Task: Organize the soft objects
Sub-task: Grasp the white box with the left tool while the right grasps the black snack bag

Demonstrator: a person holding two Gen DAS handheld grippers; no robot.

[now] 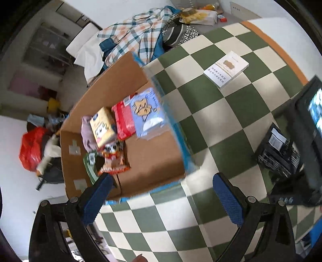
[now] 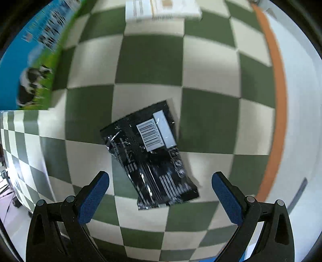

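Observation:
An open cardboard box [image 1: 153, 159] stands on the checkered table and holds several soft packs: a yellow pack [image 1: 102, 128], a red pack [image 1: 123, 121], a light blue pack [image 1: 148, 112], an orange snack bag [image 1: 113, 159] and a mauve cloth [image 1: 86, 133]. My left gripper [image 1: 161, 181] is open and empty, above the box's near edge. A black shiny packet [image 2: 151, 155] with a barcode label lies flat on the table. My right gripper [image 2: 160, 179] is open above it, its fingers wide on either side, apart from the packet. The black packet also shows in the left wrist view [image 1: 279, 149], beside my right gripper there.
A white book [image 1: 226, 68] [image 2: 161, 9] lies on the far part of the green and cream checkered table [image 2: 209, 125]. The box's blue printed outer wall [image 2: 30, 60] is at the left. A plaid cloth pile [image 1: 138, 34] lies beyond the box. An orange table edge [image 2: 277, 100] runs along the right.

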